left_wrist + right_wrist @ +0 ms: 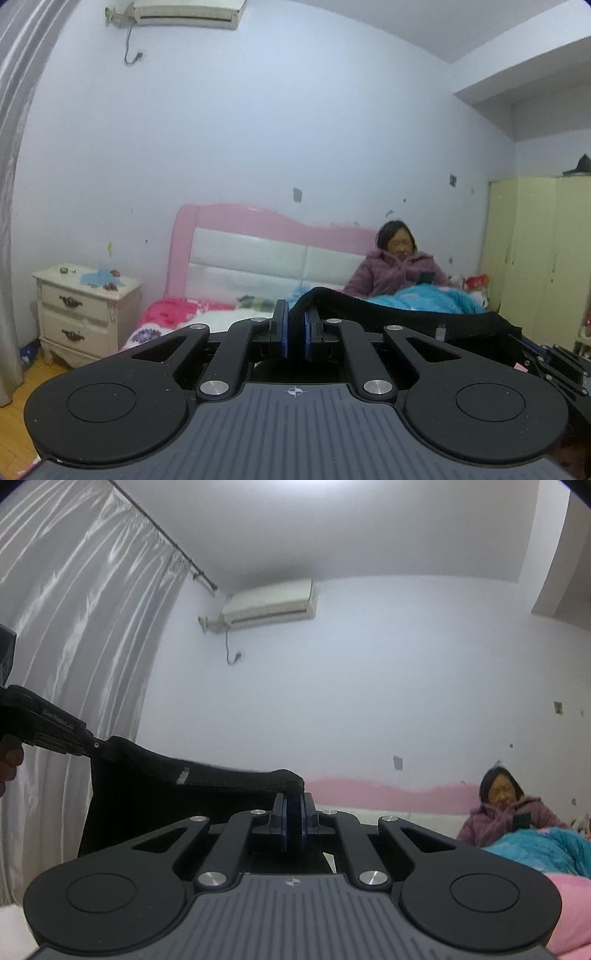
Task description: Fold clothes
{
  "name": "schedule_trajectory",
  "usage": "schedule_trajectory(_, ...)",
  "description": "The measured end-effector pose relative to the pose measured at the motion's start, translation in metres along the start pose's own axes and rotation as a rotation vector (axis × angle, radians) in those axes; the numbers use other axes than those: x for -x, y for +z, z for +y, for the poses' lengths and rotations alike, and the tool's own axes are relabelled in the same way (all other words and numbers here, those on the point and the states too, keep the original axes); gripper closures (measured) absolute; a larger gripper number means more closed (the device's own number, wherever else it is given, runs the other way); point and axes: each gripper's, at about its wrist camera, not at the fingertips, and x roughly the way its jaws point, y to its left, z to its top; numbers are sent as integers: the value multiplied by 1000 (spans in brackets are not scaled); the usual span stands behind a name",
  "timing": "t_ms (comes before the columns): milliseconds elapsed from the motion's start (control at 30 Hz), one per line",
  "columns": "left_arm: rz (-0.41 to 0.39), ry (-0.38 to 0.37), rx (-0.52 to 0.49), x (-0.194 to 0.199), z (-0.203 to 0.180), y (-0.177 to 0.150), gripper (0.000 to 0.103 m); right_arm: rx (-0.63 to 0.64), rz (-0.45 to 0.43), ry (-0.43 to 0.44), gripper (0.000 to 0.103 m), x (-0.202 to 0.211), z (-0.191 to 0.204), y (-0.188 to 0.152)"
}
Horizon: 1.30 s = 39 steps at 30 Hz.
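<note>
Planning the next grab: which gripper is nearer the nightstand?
Left. The left gripper sees the nightstand close by; the right gripper holds the black garment's farther end.

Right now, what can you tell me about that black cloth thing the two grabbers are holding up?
The black garment looks soft and knit-like, plain dark, with a small pale tag near its top edge. It is held up in the air, stretched between both grippers: the left gripper pinches one end and the right gripper pinches the other. The edge sags between them and the rest hangs down. Which kind of clothing it is cannot be told.
</note>
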Motion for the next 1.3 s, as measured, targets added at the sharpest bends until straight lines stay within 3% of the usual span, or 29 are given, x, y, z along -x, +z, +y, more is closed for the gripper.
schedule_trajectory(567, -216, -2, -1, 44, -20, 86, 97, 19, -123, 91, 96, -2, -11, 113)
schedule_trajectory(867, -337, -7, -69, 80, -41, 120, 97, 2, -206, 142, 96, 17, -17, 169)
schedule_trajectory(1100, -373, -25, -91, 88, -46, 127, 97, -28, -238, 162, 96, 29, -21, 187)
schedule_trajectory(1300, -321, -19, -83, 62, -35, 101, 97, -37, -199, 148, 96, 22, -19, 162)
